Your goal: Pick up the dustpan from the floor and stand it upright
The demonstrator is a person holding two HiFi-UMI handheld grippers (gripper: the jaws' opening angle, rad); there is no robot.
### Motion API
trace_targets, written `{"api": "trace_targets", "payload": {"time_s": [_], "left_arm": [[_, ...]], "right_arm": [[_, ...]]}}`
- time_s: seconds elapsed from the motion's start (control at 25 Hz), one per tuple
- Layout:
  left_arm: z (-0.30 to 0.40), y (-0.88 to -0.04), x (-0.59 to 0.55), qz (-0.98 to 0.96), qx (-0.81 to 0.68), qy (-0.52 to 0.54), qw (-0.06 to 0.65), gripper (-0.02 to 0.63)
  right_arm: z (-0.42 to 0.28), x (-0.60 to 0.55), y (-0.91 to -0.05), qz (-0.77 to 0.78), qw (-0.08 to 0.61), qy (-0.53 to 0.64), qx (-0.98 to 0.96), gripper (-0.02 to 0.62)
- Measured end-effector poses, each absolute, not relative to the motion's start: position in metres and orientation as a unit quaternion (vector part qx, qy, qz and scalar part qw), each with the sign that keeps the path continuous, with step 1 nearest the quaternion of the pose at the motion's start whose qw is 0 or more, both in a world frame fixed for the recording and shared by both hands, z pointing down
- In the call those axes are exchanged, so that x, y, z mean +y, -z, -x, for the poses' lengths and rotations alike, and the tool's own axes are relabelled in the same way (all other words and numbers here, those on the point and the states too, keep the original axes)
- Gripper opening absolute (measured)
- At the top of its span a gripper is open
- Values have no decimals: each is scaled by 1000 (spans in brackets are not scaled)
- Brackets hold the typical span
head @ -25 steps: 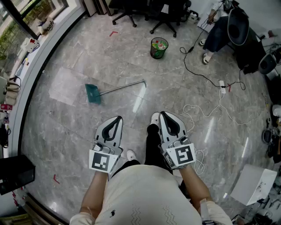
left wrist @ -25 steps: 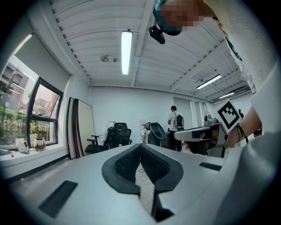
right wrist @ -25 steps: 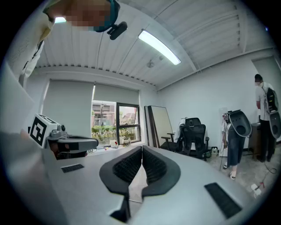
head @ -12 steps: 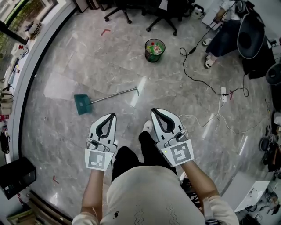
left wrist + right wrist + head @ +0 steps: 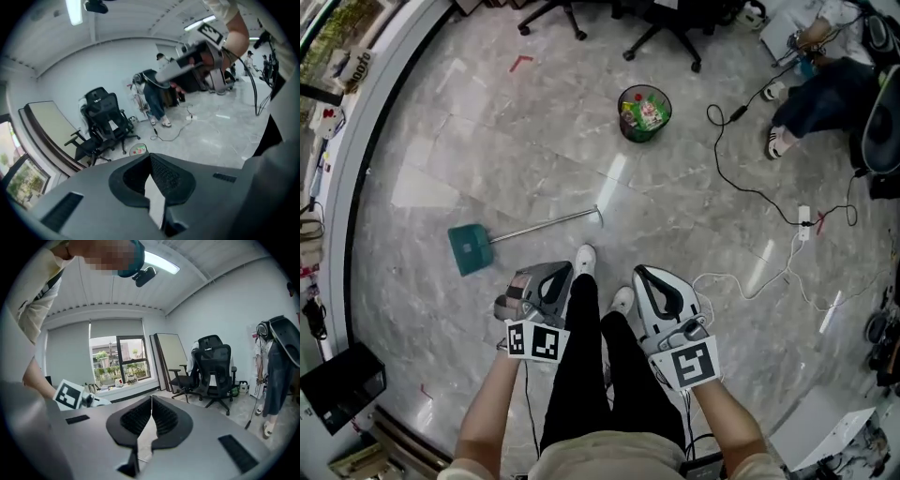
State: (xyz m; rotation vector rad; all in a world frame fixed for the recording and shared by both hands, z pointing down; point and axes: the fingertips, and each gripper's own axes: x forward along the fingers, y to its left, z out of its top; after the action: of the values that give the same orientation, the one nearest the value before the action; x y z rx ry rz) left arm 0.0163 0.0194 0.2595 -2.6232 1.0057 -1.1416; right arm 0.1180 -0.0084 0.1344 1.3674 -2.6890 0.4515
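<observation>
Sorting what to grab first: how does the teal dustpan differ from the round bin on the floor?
The dustpan lies flat on the floor; the bin stands upright. The dustpan is teal with a long metal handle; the bin is dark and round, with rubbish inside. Both rest on the same grey floor.

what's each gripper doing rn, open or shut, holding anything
Left gripper: jaws closed, holding nothing.
Right gripper: jaws closed, holding nothing.
</observation>
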Motion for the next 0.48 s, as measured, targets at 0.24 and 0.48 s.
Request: {"api": "trace_targets", "payload": {"time_s": [0.24, 0.48], "left_arm": [[-45, -490, -47, 838, 224, 497, 29, 11], [-34, -708, -96, 787, 208, 580, -25, 12]], "right_arm": [[-133, -60, -279, -467, 72, -201, -858, 17], [-138, -63, -444, -465, 127, -244, -842, 17]]}}
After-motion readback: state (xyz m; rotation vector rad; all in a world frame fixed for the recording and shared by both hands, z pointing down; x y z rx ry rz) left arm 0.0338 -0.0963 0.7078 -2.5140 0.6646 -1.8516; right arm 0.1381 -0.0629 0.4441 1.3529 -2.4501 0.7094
